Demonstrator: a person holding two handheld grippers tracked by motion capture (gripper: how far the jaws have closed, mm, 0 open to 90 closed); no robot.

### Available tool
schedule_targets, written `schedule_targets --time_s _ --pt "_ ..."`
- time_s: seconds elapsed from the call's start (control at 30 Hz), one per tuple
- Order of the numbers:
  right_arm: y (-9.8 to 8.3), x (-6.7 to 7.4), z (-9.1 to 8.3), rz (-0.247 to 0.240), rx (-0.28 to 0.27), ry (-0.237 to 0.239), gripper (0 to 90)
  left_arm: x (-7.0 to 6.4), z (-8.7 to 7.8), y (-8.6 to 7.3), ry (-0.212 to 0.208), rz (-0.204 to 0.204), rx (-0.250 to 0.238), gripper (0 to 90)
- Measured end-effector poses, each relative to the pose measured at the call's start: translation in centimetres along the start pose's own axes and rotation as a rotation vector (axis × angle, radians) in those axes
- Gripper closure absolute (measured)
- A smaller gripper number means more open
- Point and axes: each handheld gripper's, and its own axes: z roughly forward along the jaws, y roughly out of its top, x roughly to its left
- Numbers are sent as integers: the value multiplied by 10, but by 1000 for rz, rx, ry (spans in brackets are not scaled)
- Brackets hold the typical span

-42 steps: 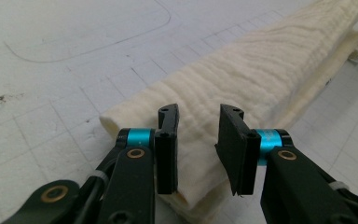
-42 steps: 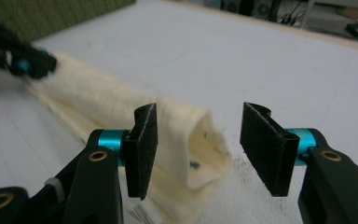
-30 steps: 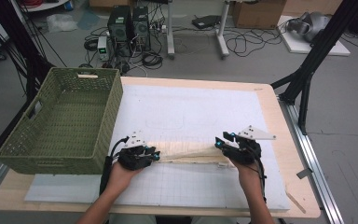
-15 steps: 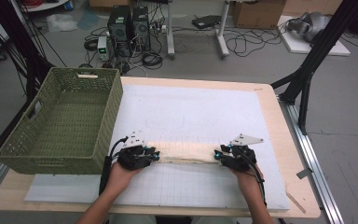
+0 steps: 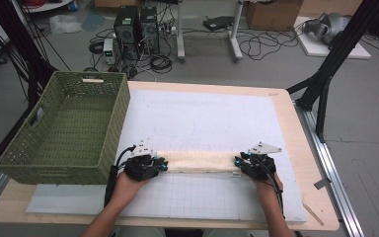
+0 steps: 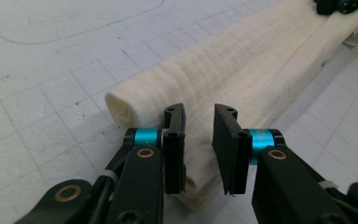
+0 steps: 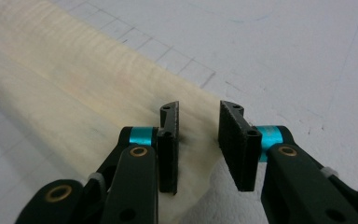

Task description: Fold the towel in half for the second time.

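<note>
A folded cream towel [image 5: 200, 161] lies on the white gridded mat [image 5: 202, 118], its long axis running side to side between the two tools. The left gripper [image 5: 154, 165] sits at its left end, the right gripper [image 5: 241, 164] at its right end. Both have just been closing; each pair of jaws stands part-spread over a towel end, pads not yet pressing the cloth. A green basket [image 5: 69, 128] stands well to the left. Beyond the wooden table [image 5: 286, 106]: grey floor, cables, computers.
</note>
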Motion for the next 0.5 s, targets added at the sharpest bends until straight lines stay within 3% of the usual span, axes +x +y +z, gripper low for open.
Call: schedule_targets --time_s 0.13,0.27,0.33,0.4,0.5 --pt "3 -2 -11 29 -47 32 641 2 -2 0 -20 -23 -26 683" --pt "7 -4 -31 64 -119 51 642 1 -1 0 -18 -19 -27 658" --pt "6 -1 -37 66 -139 86 646 1 -1 0 -16 -14 -21 659" --pt "5 5 -38 47 -126 129 649 1 -1 0 -15 -17 -23 659" --pt "0 12 -29 -5 -50 165 657 1 -1 0 -12 -13 -20 660"
